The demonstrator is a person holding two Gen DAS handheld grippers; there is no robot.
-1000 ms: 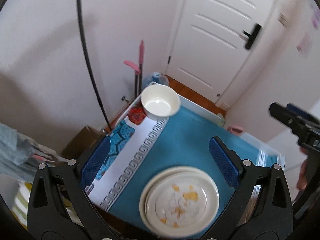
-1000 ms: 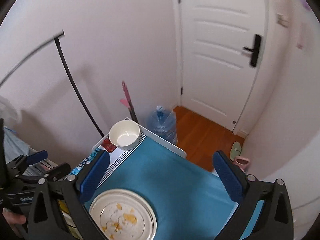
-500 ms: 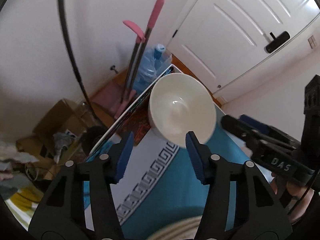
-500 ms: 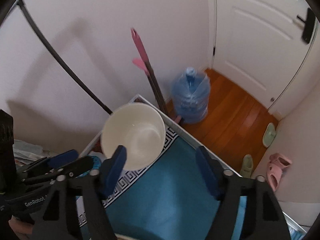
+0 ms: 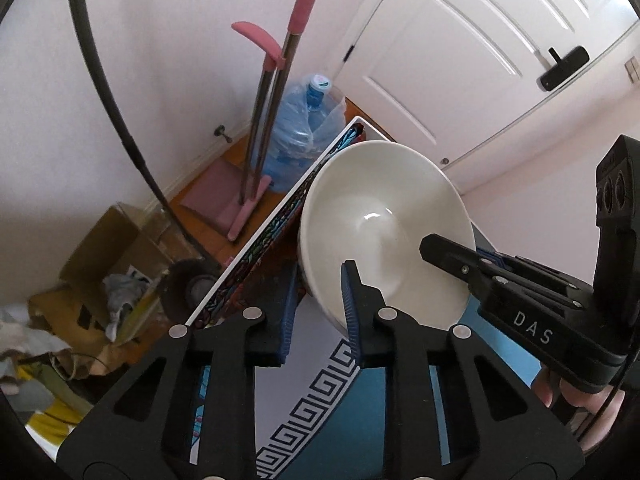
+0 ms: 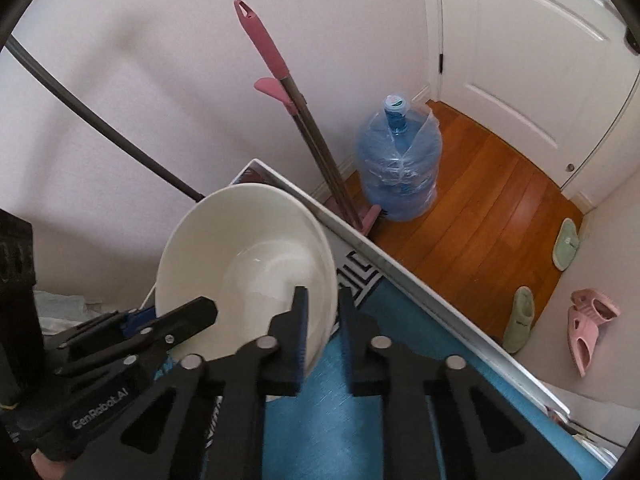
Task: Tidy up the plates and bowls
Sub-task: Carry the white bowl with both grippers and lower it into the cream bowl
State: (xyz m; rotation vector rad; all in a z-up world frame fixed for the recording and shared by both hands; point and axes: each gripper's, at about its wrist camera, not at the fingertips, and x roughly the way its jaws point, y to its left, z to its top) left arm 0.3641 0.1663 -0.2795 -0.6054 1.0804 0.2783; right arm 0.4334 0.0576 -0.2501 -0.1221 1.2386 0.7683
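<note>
- Your left gripper has its jaws closed on the near-left rim of the white bowl.
- Your right gripper clamps its near-right rim.
- The bowl sits tilted at the table's far-left corner.

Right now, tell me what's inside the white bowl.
The white bowl looks empty, apart from one finger each of the left gripper and right gripper; the fingers cover part of its wall.

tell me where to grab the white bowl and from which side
Grip the white bowl by its thin rim, one finger inside and one outside, coming from the near edge. The wall flares too wide to span, and both the left gripper and right gripper pinch the rim this way.
</note>
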